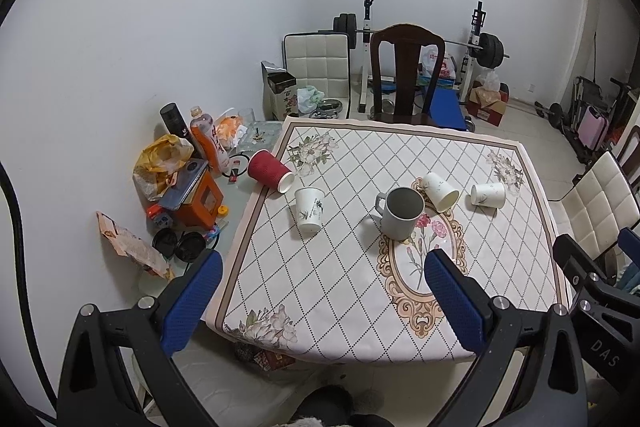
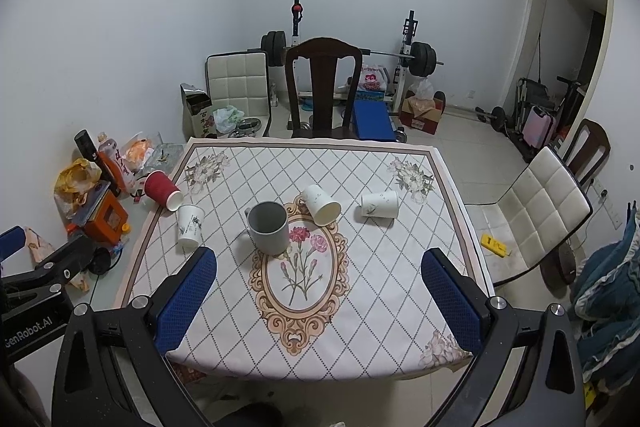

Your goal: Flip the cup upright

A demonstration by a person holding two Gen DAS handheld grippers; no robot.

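Left wrist view: the left claw hangs spread wide over the near table edge, empty; a white paper cup stands upside down nearby, best pinched low across its wall. Right wrist view: the right claw is also spread and empty, while two white cups lie tipped beyond the upright grey mug.

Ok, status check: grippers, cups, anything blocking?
Left gripper and right gripper open, empty. Grey mug upright. Red cup on its side. Path unobstructed.

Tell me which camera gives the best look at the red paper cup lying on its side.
The left wrist view. There the red paper cup sits larger and nearer the picture's middle, its ribbed wall and white rim both plain. The right wrist view shows the same cup smaller and far out toward the left edge, lying by the tablecloth's corner.
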